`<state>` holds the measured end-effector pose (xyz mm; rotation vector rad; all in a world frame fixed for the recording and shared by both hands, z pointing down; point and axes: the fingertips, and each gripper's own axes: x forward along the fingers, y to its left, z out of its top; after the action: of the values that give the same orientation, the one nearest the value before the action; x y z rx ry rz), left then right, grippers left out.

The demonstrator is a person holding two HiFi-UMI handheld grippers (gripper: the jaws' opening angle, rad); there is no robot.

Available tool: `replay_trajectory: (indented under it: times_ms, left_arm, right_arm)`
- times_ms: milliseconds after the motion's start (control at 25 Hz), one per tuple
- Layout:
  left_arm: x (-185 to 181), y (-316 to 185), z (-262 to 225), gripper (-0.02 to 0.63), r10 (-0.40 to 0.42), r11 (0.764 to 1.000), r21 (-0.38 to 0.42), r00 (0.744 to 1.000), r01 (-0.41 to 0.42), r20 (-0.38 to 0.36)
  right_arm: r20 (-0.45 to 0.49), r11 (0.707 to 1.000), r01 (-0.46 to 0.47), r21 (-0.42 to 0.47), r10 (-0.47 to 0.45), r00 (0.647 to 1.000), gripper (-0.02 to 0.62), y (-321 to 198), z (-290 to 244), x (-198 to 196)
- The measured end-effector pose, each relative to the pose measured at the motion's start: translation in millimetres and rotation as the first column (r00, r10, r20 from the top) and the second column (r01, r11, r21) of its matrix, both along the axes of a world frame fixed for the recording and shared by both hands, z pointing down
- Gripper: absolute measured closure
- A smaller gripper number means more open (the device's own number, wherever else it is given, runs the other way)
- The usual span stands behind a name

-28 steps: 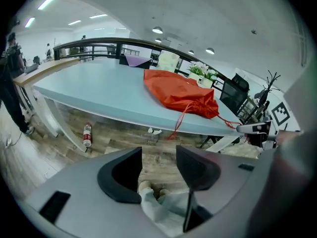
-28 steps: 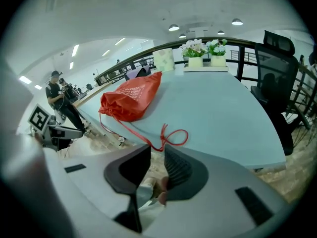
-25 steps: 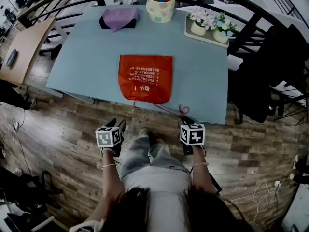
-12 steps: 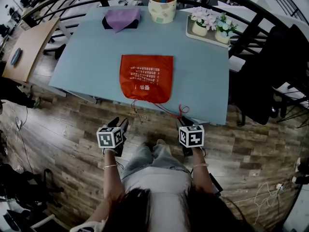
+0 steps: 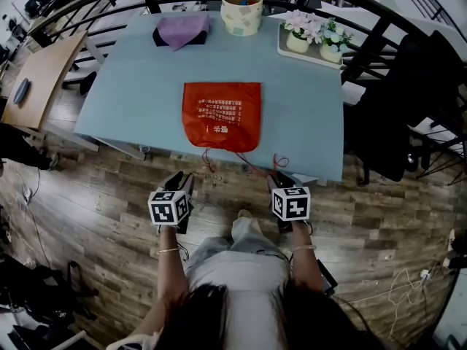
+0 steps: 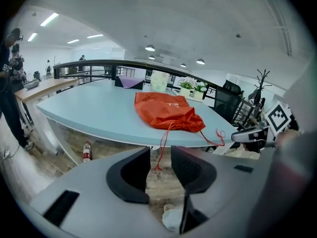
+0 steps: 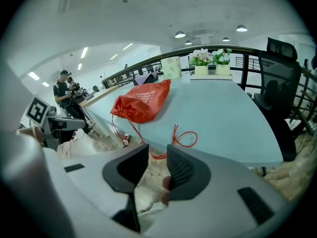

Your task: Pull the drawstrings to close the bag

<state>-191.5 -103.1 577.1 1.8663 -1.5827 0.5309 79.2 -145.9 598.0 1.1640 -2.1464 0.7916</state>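
The red drawstring bag (image 5: 221,115) lies flat on the light blue table (image 5: 131,93), its gathered mouth toward me. One red drawstring (image 5: 207,163) hangs off the near edge. The other drawstring (image 5: 278,162) ends in a loop on the tabletop. My left gripper (image 5: 182,181) is below the table edge, its jaws closing on nothing. In the left gripper view, the hanging drawstring (image 6: 161,150) shows beyond the left gripper (image 6: 159,170). My right gripper (image 5: 279,181) is just short of the loop, its jaws opening and empty. The looped drawstring (image 7: 184,138) lies past the right gripper (image 7: 157,165).
At the table's far side are a purple cloth (image 5: 182,29), a patterned cup (image 5: 242,9) and a tray of flower pots (image 5: 314,39). A black chair (image 5: 398,115) stands right of the table and a wooden desk (image 5: 36,71) left. A bottle (image 6: 87,151) lies on the floor.
Both grippers have edged closer to the table's near edge. The bag and its strings lie as before.
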Motion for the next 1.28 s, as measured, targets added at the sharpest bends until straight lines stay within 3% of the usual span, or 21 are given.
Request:
replay_trajectory:
  times_ms: [560,1280]
  left_arm:
    - [-8.1,22.9,-41.7,0.528,0.098,0.985,0.141,0.994,-0.104,0.045]
    - [0.6,70.6,-72.3,0.571,0.125,0.961,0.238,0.989,-0.14,0.077]
  right_arm:
    - [0.002,0.995,-0.051,0.085,0.051,0.999,0.486,42.4,-27.5,-34.3]
    - [-0.037,0.97,-0.012,0.242,0.021,0.999,0.536,86.2,-68.2,-48.6]
